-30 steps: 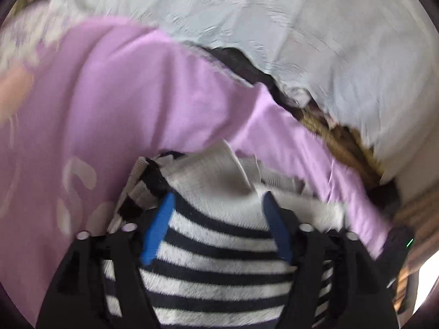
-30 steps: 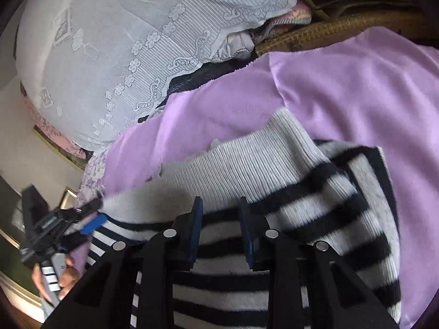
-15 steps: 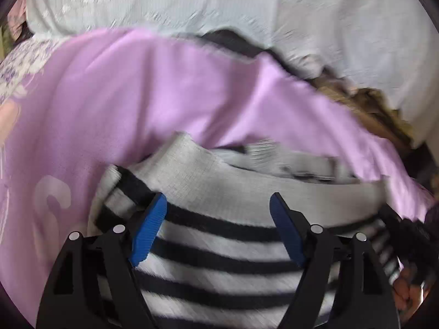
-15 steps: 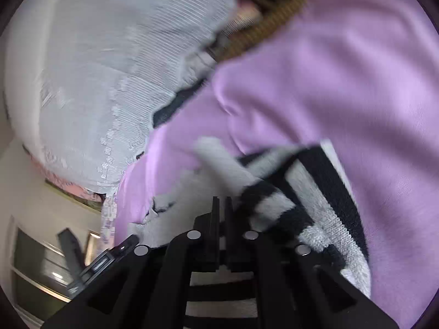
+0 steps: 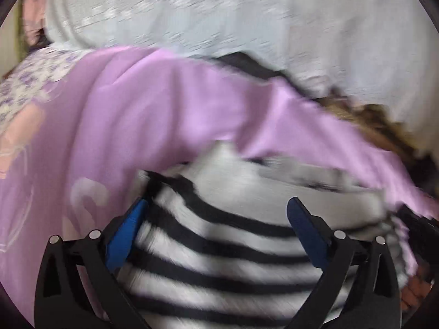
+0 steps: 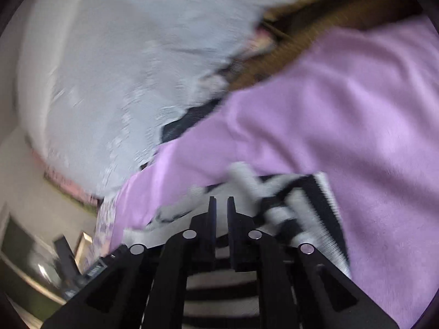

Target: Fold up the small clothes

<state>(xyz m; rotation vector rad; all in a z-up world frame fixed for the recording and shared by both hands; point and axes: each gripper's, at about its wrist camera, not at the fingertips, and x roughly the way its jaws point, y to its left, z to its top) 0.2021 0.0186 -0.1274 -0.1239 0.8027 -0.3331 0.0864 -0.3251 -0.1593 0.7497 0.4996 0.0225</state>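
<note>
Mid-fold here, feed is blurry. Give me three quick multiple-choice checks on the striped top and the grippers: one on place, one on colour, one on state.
1. What does the striped top lie on?
A. a purple cloth
B. a bare wooden floor
C. a green towel

2. What colour are the pads of the left gripper?
A. red
B. blue
C. yellow

3. How do the left gripper's jaws stand?
A. clamped tight on the top
B. wide apart, pads clear of the top
C. out of view

Answers:
1 A: the purple cloth spreads around and under the top in both wrist views.
2 B: both pads are blue.
3 B: they have just been opening, and the stripes show untouched across the gap between them. The right gripper, by contrast, is nearly closed.
</note>
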